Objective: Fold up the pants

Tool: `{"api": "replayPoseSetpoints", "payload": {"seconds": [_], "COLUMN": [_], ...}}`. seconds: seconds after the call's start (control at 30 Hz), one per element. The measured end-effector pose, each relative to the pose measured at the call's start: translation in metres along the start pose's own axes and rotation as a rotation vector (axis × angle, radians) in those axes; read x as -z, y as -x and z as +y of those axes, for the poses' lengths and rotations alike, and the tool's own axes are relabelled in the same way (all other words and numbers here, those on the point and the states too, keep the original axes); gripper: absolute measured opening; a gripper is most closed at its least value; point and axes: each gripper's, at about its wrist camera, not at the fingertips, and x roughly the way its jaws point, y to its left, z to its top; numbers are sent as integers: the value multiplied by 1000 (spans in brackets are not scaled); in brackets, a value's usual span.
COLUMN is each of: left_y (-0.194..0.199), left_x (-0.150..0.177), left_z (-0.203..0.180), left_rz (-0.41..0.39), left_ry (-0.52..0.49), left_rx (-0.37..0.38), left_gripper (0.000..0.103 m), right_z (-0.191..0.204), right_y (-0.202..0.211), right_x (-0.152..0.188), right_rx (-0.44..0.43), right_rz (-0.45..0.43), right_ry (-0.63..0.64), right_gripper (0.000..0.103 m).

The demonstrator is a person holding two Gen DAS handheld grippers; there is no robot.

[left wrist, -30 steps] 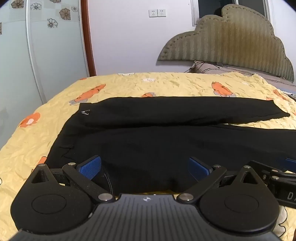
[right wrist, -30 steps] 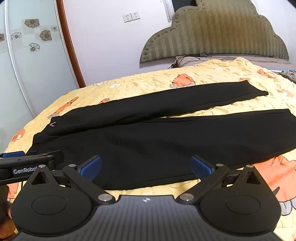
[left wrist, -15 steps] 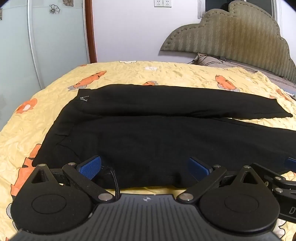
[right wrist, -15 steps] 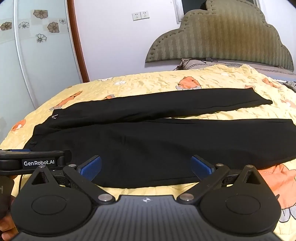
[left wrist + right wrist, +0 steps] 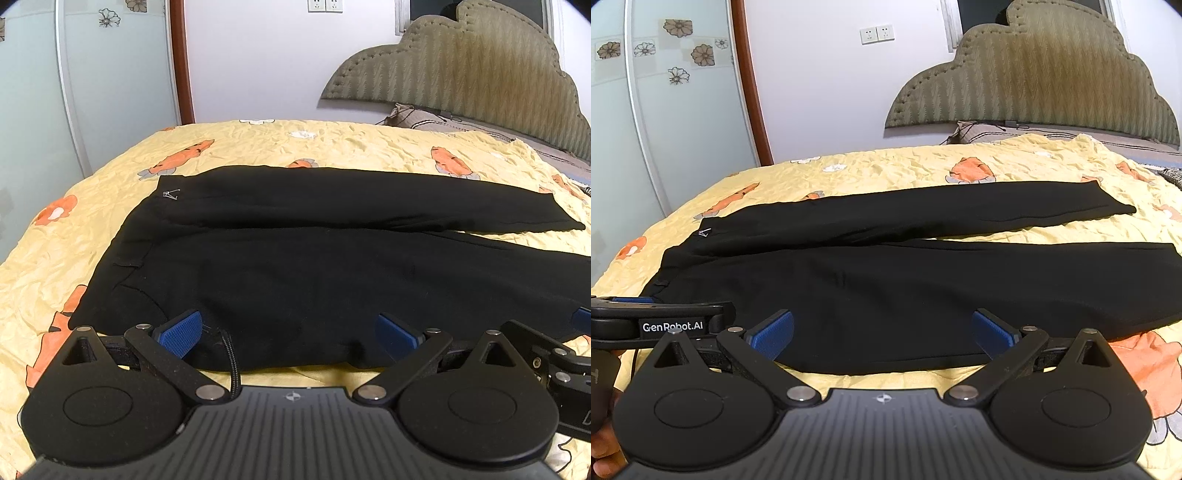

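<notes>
Lying flat on bedspread [image 5: 916, 166], black pants [image 5: 923, 280], legs running rightward

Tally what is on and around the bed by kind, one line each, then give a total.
Black pants: 1
Yellow bedspread: 1
Padded headboard: 1
Wall outlet plates: 2
Grippers, both open: 2, the left gripper and the right gripper
Total: 7
</notes>
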Motion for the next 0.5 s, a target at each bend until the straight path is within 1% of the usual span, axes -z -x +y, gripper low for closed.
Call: {"api": "replayPoseSetpoints", "payload": {"seconds": [0.5], "left_y": [-6], "left_x": [-1], "left_z": [-3], "left_rz": [16], "left_ry": [-16], "left_rx": [-1], "left_gripper": [102], "right_z": [1], "right_y": [-3], "right_x": [2], "right_rx": [-4], "right_rz": [-4], "right_ry": [18], "right_gripper": [103]}}
